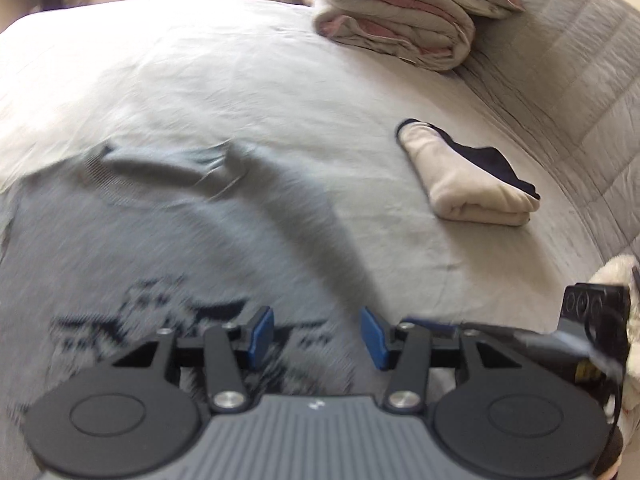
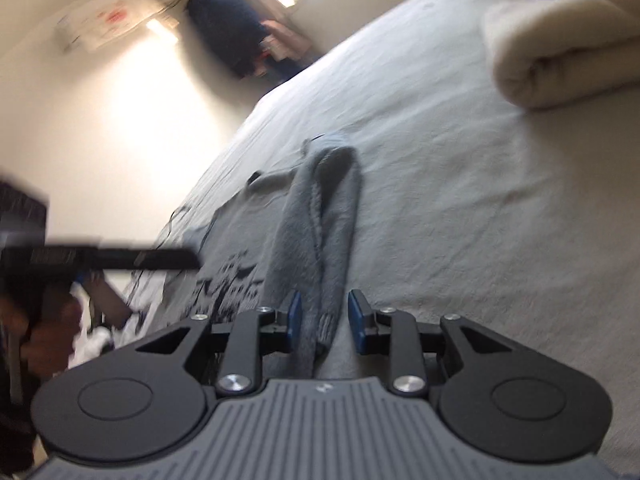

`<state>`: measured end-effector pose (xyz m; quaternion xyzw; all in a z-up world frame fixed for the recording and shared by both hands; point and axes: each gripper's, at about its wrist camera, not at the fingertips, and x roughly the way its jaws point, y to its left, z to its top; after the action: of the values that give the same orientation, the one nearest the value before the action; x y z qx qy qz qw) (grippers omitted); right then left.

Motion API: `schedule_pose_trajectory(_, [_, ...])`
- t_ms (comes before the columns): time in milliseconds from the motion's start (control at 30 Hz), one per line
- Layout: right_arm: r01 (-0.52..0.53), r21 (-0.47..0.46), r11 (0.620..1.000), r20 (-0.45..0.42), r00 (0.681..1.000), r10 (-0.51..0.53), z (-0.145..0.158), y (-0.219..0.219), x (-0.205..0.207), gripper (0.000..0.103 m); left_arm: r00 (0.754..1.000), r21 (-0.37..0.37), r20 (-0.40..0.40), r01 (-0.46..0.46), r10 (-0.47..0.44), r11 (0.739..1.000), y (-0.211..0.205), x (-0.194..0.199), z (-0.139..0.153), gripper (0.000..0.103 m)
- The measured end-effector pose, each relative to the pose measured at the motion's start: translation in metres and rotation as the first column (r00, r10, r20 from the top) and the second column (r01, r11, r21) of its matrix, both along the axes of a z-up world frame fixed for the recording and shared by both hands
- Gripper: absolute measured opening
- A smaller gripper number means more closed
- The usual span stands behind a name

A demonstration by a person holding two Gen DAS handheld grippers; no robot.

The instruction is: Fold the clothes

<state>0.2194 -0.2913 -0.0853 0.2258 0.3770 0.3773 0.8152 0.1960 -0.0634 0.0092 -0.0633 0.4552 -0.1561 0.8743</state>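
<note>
Across the near half of the bed [image 1: 240,80] my grey sweater [image 1: 140,220] lies flat; its sleeve [image 2: 320,220] runs between my right tool's [image 2: 325,322] pads, grip uncertain; my left tool [image 1: 317,336] hangs spread, empty; bare sheet stretches to the folded cream garment [image 1: 472,176] far right.

Black grippers [image 1: 316,336] (blue pads [image 1: 262,334]), silver screws [image 1: 229,400]

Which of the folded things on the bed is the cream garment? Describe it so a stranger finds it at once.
Start at the bed, covered in a pale sheet. Toward the quilted headboard side, well below the big folded comforter, lies a small folded cream garment. It is the only piece with a dark navy layer showing along its edge, unlike the grey printed sweater spread flat beside it.
</note>
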Motion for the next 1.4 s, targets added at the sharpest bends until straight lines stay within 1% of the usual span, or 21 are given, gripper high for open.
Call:
schedule_pose_trajectory(33, [-0.019,0.003,1.000,0.001,1.000,0.019,0.001,-0.002,0.001,0.030,1.000,0.004,-0.001,0.017,-0.017,1.000,-0.010,0.007,-0.001,0.047])
schedule_pose_trajectory(100, [-0.034,0.036,0.999,-0.043,0.998,0.035,0.000,-0.010,0.005,0.030,0.999,0.006,-0.012,0.052,-0.052,0.999,-0.031,0.019,-0.006,0.043])
schedule_pose_trajectory(200, [-0.043,0.059,0.997,-0.076,0.996,0.048,0.001,-0.018,0.004,0.030,0.997,0.048,-0.022,0.079,-0.078,0.996,-0.061,0.034,-0.015,0.043])
schedule_pose_trajectory(267, [-0.047,0.053,0.997,-0.075,0.996,0.051,0.004,-0.019,0.002,0.031,0.996,0.108,-0.033,0.085,-0.082,0.990,-0.076,0.043,-0.022,0.045])
schedule_pose_trajectory(300, [-0.047,0.050,0.998,-0.076,0.996,0.051,0.005,-0.021,0.002,0.031,0.996,0.153,-0.040,0.082,-0.077,0.985,-0.083,0.047,-0.026,0.045])
schedule_pose_trajectory(333, [-0.046,0.052,0.998,-0.078,0.996,0.050,0.006,-0.022,0.002,0.031,0.997,0.212,-0.044,0.078,-0.070,0.974,-0.089,0.049,-0.029,0.045])
schedule_pose_trajectory(400, [-0.041,0.056,0.998,-0.084,0.995,0.045,0.007,-0.024,0.001,0.031,0.997,0.328,-0.045,0.077,-0.066,0.941,-0.100,0.051,-0.036,0.045])
schedule_pose_trajectory(433, [-0.038,0.058,0.998,-0.087,0.995,0.043,0.007,-0.026,0.000,0.031,0.996,0.367,-0.042,0.085,-0.075,0.926,-0.104,0.050,-0.038,0.045])
schedule_pose_trajectory(500, [-0.033,0.062,0.998,-0.093,0.995,0.039,0.008,-0.027,0.000,0.031,0.995,0.400,-0.044,0.100,-0.090,0.911,-0.107,0.050,-0.039,0.046])
schedule_pose_trajectory(600, [-0.033,0.060,0.998,-0.092,0.995,0.039,0.009,-0.027,-0.003,0.033,0.995,0.406,-0.049,0.103,-0.091,0.908,-0.110,0.055,-0.036,0.045])
schedule_pose_trajectory(667, [-0.038,0.056,0.998,-0.088,0.995,0.043,0.009,-0.028,-0.004,0.034,0.996,0.383,-0.028,0.090,-0.086,0.919,-0.113,0.059,-0.026,0.045])
schedule_pose_trajectory(700, [-0.041,0.055,0.998,-0.086,0.995,0.046,0.010,-0.028,-0.005,0.035,0.996,0.370,-0.023,0.093,-0.091,0.924,-0.115,0.061,-0.022,0.045])
schedule_pose_trajectory(800, [-0.080,0.077,0.994,-0.087,0.992,0.087,0.012,-0.025,-0.006,0.035,0.993,0.342,-0.026,0.116,-0.114,0.933,-0.124,0.064,-0.013,0.045])
schedule_pose_trajectory(867, [-0.129,0.124,0.984,-0.095,0.985,0.141,0.012,-0.022,-0.008,0.035,0.990,0.350,-0.068,0.140,-0.124,0.926,-0.129,0.067,-0.017,0.045])
schedule_pose_trajectory(967, [-0.179,0.154,0.972,-0.080,0.978,0.193,0.016,-0.017,-0.014,0.035,0.986,0.384,-0.134,0.146,-0.102,0.911,-0.131,0.071,-0.030,0.045])
schedule_pose_trajectory(1067, [-0.205,0.196,0.959,-0.079,0.971,0.224,0.018,-0.016,-0.017,0.035,0.986,0.417,-0.146,0.130,-0.075,0.900,-0.126,0.071,-0.039,0.045])
schedule_pose_trajectory(1133, [-0.221,0.225,0.949,-0.079,0.967,0.244,0.018,-0.017,-0.019,0.035,0.987,0.431,-0.147,0.125,-0.067,0.894,-0.122,0.071,-0.044,0.039])
schedule_pose_trajectory(1200, [-0.238,0.250,0.939,-0.076,0.961,0.264,0.020,-0.015,-0.021,0.035,0.988,0.440,-0.140,0.124,-0.069,0.889,-0.118,0.070,-0.045,0.024])
schedule_pose_trajectory(1233, [-0.245,0.256,0.935,-0.077,0.959,0.272,0.019,-0.014,-0.022,0.035,0.988,0.437,-0.138,0.122,-0.068,0.891,-0.115,0.069,-0.045,0.021])
schedule_pose_trajectory(1300, [-0.258,0.256,0.932,-0.083,0.954,0.287,0.018,-0.009,-0.024,0.035,0.989,0.421,-0.138,0.115,-0.061,0.900,-0.110,0.070,-0.044,0.008])
schedule_pose_trajectory(1400, [-0.273,0.236,0.932,-0.099,0.948,0.303,0.017,-0.002,-0.027,0.035,0.991,0.353,-0.131,0.082,-0.038,0.932,-0.100,0.071,-0.039,0.005])
